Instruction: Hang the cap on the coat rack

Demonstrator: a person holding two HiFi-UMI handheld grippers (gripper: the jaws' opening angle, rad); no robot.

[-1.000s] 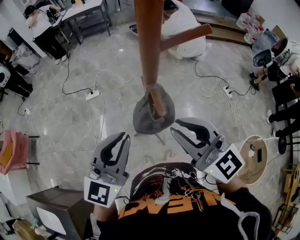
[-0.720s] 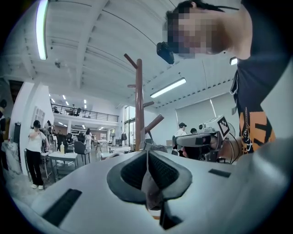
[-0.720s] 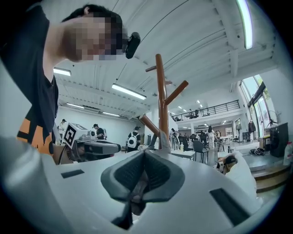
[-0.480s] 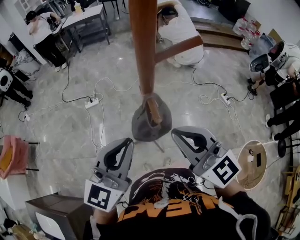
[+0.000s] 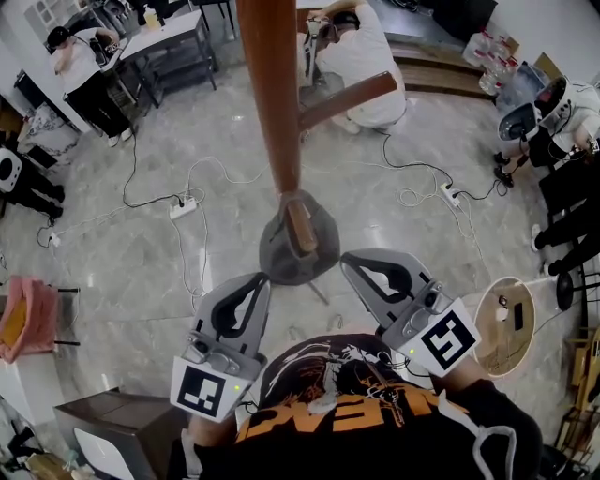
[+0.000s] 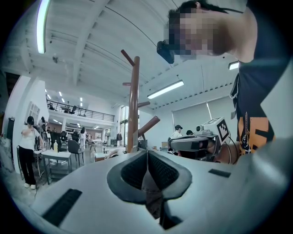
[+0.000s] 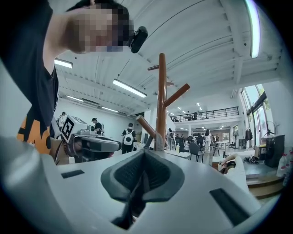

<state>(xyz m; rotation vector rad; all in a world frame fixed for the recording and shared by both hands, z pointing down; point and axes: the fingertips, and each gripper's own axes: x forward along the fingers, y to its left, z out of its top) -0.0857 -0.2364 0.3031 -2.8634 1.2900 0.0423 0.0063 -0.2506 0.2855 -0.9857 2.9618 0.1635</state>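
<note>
The grey cap (image 5: 281,255) hangs on a low peg (image 5: 301,226) of the brown wooden coat rack (image 5: 272,94), which rises straight ahead of me. Both grippers are level and a little short of the cap, touching neither it nor the rack. My left gripper (image 5: 260,279) sits below and left of the cap, jaws shut with nothing held. My right gripper (image 5: 349,261) sits below and right of it, also shut and empty. The left gripper view shows its closed jaws (image 6: 147,153) and the rack (image 6: 133,105) beyond. In the right gripper view the closed jaws (image 7: 144,153) face the rack (image 7: 161,100).
Power strips (image 5: 184,206) and cables trail over the glossy floor. A round wooden stool (image 5: 506,323) stands at the right, a dark box (image 5: 103,422) at the lower left, a pink item (image 5: 23,314) at the left edge. People work around a table (image 5: 173,28) at the back.
The cap stays on its peg. The left gripper has drifted slightly toward the rack; the right one has barely moved. The head view has shifted a little.
</note>
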